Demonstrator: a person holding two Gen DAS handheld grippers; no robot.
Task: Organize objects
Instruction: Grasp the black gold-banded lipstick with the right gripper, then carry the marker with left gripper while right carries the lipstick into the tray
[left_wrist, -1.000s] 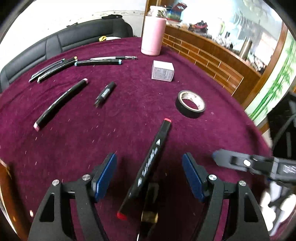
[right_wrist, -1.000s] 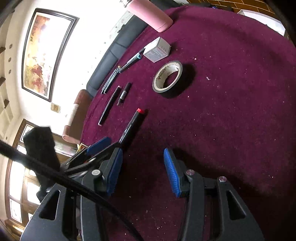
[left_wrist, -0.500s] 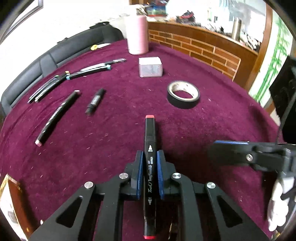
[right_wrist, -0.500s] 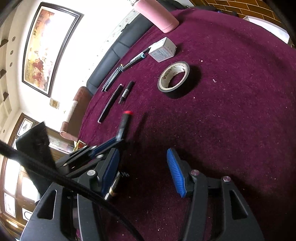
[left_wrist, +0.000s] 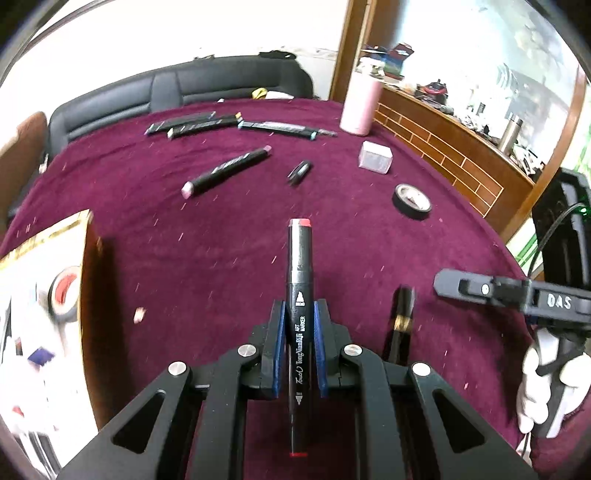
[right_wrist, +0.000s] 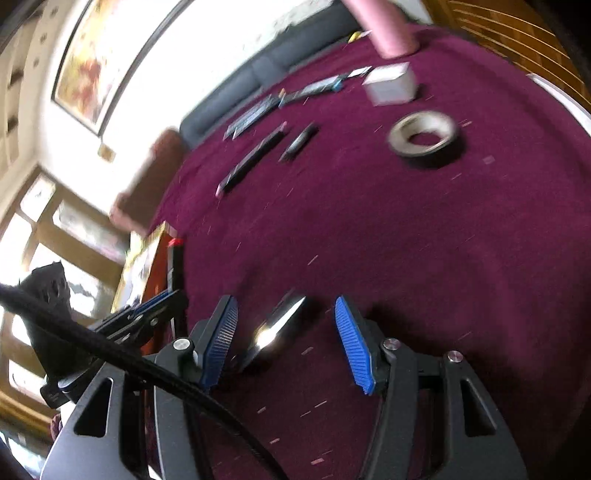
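Observation:
My left gripper (left_wrist: 299, 325) is shut on a black marker with red caps (left_wrist: 300, 258), which sticks out forward above the maroon table (left_wrist: 221, 266). From the right wrist this left gripper (right_wrist: 162, 299) and its marker (right_wrist: 174, 258) appear beside an open box (right_wrist: 142, 258). My right gripper (right_wrist: 284, 301) hangs over a glossy black pen with a gold band (right_wrist: 273, 328). Its jaws are opening, and the pen lies between the blue pads (right_wrist: 352, 343) without touching them. In the left wrist view that pen (left_wrist: 400, 321) lies on the cloth near the right gripper (left_wrist: 443, 284).
The open box (left_wrist: 44, 266) at the left holds a tape roll. Farther back lie a pink-capped marker (left_wrist: 225, 171), a short dark pen (left_wrist: 300, 171), several markers (left_wrist: 236, 123), a white box (left_wrist: 375, 157), black tape (left_wrist: 412, 201) and a pink bottle (left_wrist: 358, 103). A gloved hand (left_wrist: 546, 384) holds the right gripper.
My left gripper closed on the red-capped marker, lifted it and swung left, bringing the box into view. My right gripper widened and came over the black pen.

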